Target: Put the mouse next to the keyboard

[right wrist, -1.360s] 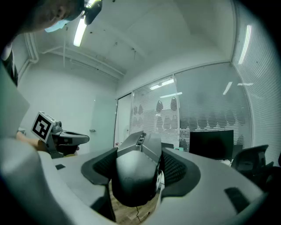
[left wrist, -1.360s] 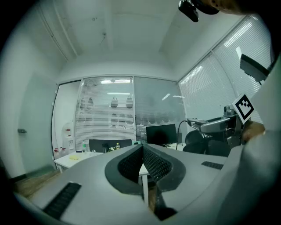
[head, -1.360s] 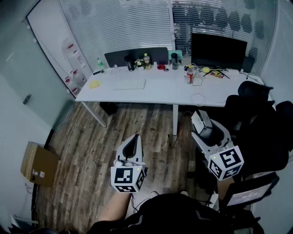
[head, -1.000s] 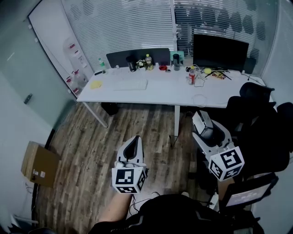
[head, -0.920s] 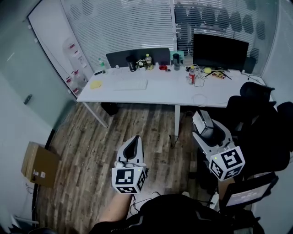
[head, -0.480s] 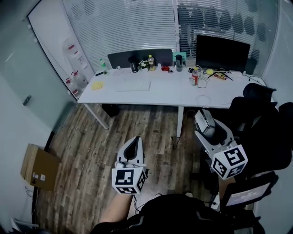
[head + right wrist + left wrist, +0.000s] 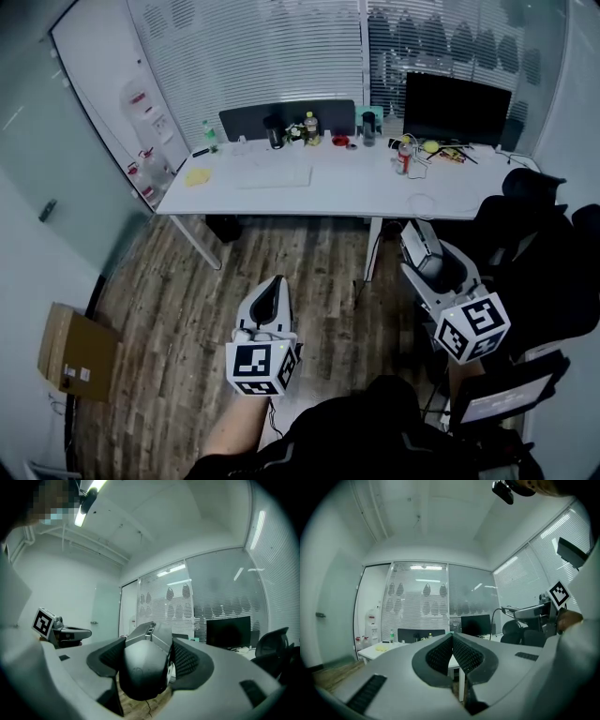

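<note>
Right tool (image 7: 419, 246) grips a dark mouse (image 7: 143, 672) between its jaws, above the wooden floor (image 7: 187, 300) and well apart from the white surface (image 7: 347, 195). Left tool (image 7: 274, 289) is closed on nothing, its pads meeting. The keyboard (image 7: 274, 176) lies on the left half of the surface, with bare space on either side.

Likely hazards:
- The mouse's smooth, rounded shell may slip from the pads during the carry.
- The black chair (image 7: 534, 244) just beside the right tool may catch it.
- The red can (image 7: 404, 159), to the right of the keyboard, may be knocked on approach.
</note>
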Available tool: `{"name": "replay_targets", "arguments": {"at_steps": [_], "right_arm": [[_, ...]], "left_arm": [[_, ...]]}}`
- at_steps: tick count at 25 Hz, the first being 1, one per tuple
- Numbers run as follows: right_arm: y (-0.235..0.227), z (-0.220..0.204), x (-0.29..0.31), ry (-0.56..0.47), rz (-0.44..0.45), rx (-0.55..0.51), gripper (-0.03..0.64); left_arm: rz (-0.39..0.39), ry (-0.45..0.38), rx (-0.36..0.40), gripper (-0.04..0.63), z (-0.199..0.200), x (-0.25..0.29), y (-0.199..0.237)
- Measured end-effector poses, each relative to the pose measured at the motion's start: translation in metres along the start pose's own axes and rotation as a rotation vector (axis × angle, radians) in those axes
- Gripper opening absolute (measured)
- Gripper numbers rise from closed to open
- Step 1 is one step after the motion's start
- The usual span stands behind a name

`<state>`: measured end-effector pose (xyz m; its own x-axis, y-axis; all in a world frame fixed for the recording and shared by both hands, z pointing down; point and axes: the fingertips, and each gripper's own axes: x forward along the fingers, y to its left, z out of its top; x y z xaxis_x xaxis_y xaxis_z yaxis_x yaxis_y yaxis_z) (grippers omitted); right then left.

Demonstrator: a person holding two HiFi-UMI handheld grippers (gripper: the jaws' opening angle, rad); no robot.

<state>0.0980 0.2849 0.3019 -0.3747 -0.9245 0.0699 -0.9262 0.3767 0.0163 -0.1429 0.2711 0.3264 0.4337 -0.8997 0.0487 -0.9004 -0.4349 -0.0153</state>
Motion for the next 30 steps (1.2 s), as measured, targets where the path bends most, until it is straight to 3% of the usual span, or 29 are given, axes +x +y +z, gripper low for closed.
{"name": "replay_targets", "arguments": {"at_steps": [12, 19, 30], "right_arm": [[-0.014, 0.012, 0.076, -0.032, 0.057, -0.006, 0.301], [-0.049, 0.020, 0.146, -0.055, 0.099, -0.005, 0.301], [-0.120, 0.023, 0.233, -0.050, 0.127, 0.013, 0.301]], "left_arm": [[0.069, 0.014, -0.002, 0.029, -0.005, 0.041, 0.045], [0.118, 0.019, 0.003, 0.029, 0.000, 0.108, 0.070], [0.134, 0.046, 0.007, 0.029, 0.012, 0.214, 0.083]]}}
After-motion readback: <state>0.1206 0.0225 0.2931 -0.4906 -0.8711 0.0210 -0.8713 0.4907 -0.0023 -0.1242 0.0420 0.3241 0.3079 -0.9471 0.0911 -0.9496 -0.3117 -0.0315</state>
